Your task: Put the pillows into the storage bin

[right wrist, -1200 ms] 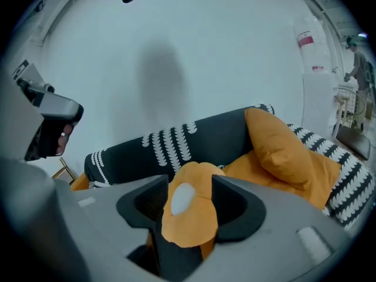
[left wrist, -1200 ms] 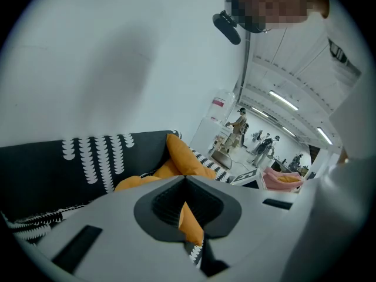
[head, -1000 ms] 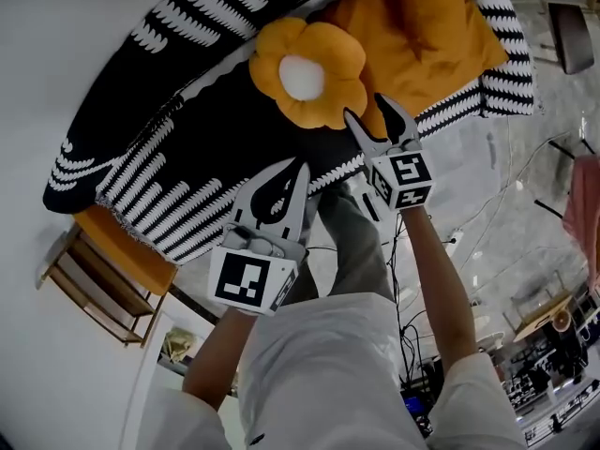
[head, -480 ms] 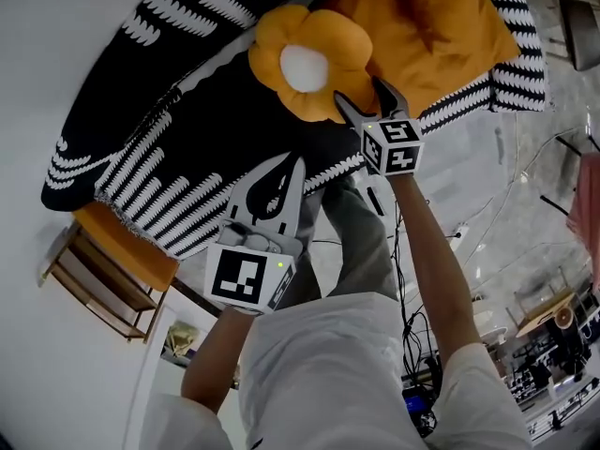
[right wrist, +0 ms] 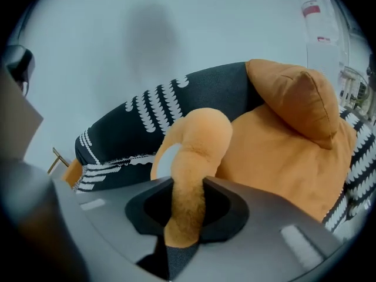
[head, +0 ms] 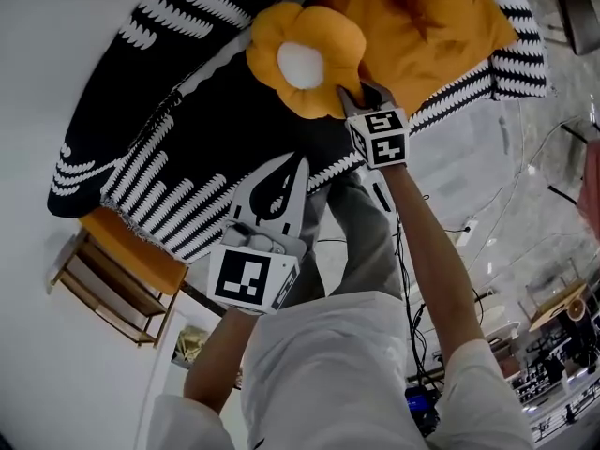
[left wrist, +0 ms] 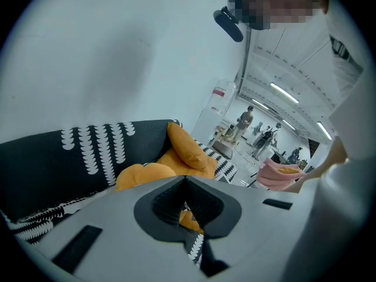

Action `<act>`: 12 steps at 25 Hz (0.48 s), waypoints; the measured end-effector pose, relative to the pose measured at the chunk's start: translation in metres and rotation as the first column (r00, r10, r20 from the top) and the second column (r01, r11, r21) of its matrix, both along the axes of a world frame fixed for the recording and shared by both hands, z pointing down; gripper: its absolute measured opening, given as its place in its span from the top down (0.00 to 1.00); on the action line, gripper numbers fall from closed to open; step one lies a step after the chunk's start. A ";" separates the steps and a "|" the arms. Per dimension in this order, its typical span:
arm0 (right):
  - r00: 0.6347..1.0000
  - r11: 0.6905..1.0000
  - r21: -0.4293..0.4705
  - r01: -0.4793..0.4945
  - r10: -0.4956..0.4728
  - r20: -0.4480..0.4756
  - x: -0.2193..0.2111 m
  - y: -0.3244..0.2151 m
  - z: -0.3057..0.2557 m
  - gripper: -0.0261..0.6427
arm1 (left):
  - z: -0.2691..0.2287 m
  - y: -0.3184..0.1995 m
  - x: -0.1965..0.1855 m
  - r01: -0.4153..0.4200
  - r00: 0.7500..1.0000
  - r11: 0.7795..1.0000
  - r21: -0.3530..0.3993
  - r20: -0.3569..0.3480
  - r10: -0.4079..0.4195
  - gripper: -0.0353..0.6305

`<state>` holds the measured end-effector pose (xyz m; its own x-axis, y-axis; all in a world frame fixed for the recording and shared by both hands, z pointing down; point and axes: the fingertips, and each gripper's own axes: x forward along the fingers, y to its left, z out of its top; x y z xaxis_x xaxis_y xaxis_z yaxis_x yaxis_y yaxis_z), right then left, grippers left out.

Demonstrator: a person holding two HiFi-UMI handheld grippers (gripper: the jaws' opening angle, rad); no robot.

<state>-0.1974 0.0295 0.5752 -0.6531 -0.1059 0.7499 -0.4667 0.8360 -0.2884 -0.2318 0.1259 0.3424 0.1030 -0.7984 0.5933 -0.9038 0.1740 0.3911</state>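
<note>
While no pillow is in a storage bin yet, and no bin shows in any view, my right claw [head: 349, 99] has just been closing and now pinches a petal of the flower pillow [head: 302, 59]. It lies on the sofa [head: 178, 120], against the square orange pillow [head: 427, 26]. My left claw [head: 292, 172] hangs clenched on nothing. The sofa's cover is black with white patterning. A wooden shelf [head: 103, 279] stands beside it, and cables trail over the pale floor [head: 487, 167].
</note>
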 end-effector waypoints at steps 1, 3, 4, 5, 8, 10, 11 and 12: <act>1.000 1.000 0.005 0.003 -0.003 0.015 -0.002 0.002 -0.005 0.82 | -0.002 0.000 0.001 -0.005 1.000 1.000 0.004 0.000 0.005 0.94; 0.999 1.000 0.019 0.012 -0.013 0.050 -0.005 0.006 -0.017 0.84 | -0.004 0.001 0.004 -0.015 1.000 1.000 0.010 0.000 0.015 0.94; 0.997 0.999 0.026 0.018 -0.020 0.068 -0.006 0.008 -0.025 0.85 | -0.005 0.001 0.005 -0.019 1.000 1.000 0.011 0.001 0.019 0.94; 0.996 0.999 0.033 0.026 -0.029 0.085 -0.006 0.010 -0.032 0.85 | -0.006 0.002 0.006 -0.024 1.000 1.000 0.012 0.002 0.024 0.94; 0.991 0.997 0.056 0.052 -0.059 0.124 -0.003 0.015 -0.055 0.85 | -0.008 0.005 0.009 -0.039 0.999 0.999 0.013 0.005 0.039 0.94; 0.987 0.995 0.075 0.060 -0.071 0.142 0.003 0.017 -0.069 0.86 | -0.010 0.006 0.013 -0.055 0.998 0.998 0.017 0.008 0.055 0.94; 0.986 0.994 0.084 0.063 -0.075 0.151 0.008 0.017 -0.076 0.86 | -0.011 0.007 0.015 -0.062 0.998 0.998 0.020 0.008 0.062 0.94; 0.984 0.993 0.093 0.065 -0.080 0.160 0.013 0.018 -0.083 0.86 | -0.012 0.007 0.019 -0.069 0.998 0.997 0.022 0.007 0.069 0.94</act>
